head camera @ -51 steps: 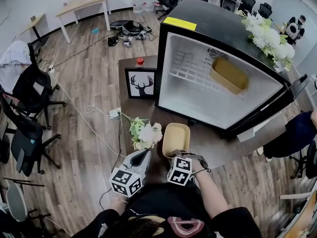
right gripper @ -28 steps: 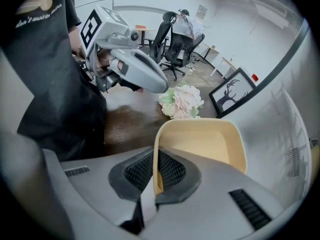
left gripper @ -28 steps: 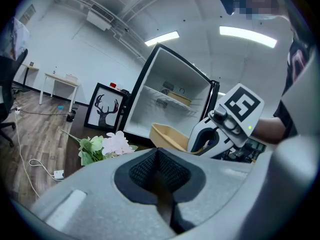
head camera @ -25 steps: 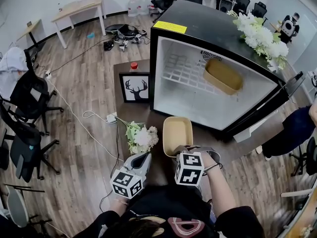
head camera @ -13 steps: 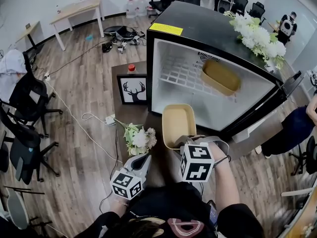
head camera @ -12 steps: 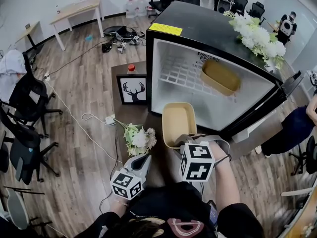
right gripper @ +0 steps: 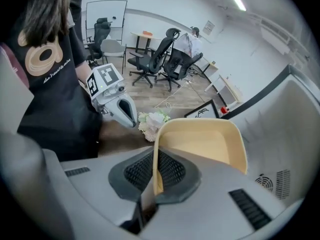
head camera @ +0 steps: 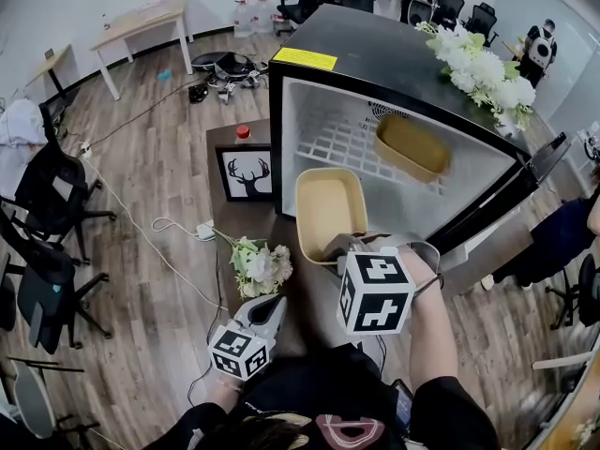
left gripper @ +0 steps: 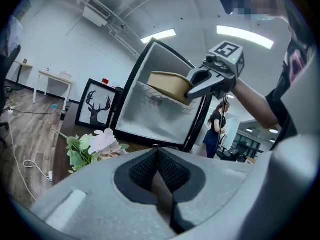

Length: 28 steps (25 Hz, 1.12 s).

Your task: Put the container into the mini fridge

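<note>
- The pale yellow, rounded-rectangular plastic container (head camera: 328,209) hangs mouth up in the air before the open front of the black mini fridge (head camera: 375,50), and looks clear of the dark wooden surface (head camera: 220,139).
- The right gripper (right gripper: 152,176) has its fingers (right gripper: 172,171) clamped tight on one thin wall at the container's near rim. The mesh-textured pads bite only that edge.
- Such a narrow pinch on smooth plastic could let the tub swing or slip if it knocks the fridge frame or the white wire shelf (head camera: 342,139).
- A matching tan tub (head camera: 411,146) already sits on the right of that shelf, and crowding it could shove it aside.
- The left gripper (left gripper: 157,156) rests low near the white artificial flowers (head camera: 255,265), its fingers closed together on nothing.
</note>
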Each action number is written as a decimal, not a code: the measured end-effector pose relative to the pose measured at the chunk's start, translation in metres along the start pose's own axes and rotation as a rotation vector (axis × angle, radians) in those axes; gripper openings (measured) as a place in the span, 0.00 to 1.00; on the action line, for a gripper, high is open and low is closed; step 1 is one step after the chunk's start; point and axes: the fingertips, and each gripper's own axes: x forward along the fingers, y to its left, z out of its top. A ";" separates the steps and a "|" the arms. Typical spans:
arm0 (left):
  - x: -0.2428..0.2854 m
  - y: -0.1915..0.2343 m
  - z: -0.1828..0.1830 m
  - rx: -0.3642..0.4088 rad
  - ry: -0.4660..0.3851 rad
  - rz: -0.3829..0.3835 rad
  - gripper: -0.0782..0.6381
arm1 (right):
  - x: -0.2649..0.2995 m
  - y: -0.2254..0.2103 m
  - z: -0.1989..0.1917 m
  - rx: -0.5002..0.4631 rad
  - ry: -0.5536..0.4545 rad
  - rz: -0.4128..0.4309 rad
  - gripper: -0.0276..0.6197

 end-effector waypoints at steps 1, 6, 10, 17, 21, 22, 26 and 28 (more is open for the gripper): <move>0.001 0.000 0.000 0.003 0.002 0.001 0.12 | -0.002 -0.005 -0.001 -0.004 0.007 -0.013 0.06; 0.003 -0.002 -0.003 0.006 0.016 -0.011 0.12 | -0.011 -0.022 0.002 0.005 -0.006 -0.022 0.06; 0.005 -0.002 -0.003 0.003 0.019 -0.020 0.12 | -0.017 -0.039 0.007 0.021 -0.028 -0.031 0.06; 0.008 -0.007 -0.004 0.022 0.031 -0.046 0.12 | -0.014 -0.076 0.001 0.064 -0.017 -0.027 0.06; 0.008 -0.004 -0.003 0.015 0.029 -0.038 0.12 | -0.010 -0.092 -0.006 0.089 0.004 -0.019 0.06; 0.008 -0.003 -0.002 0.012 0.029 -0.035 0.12 | -0.008 -0.098 -0.007 0.093 0.008 -0.021 0.06; 0.010 -0.003 -0.003 0.014 0.033 -0.033 0.12 | -0.006 -0.115 -0.006 0.112 -0.006 -0.023 0.06; 0.010 -0.003 -0.002 0.016 0.036 -0.032 0.12 | -0.003 -0.122 -0.009 0.128 -0.003 -0.022 0.06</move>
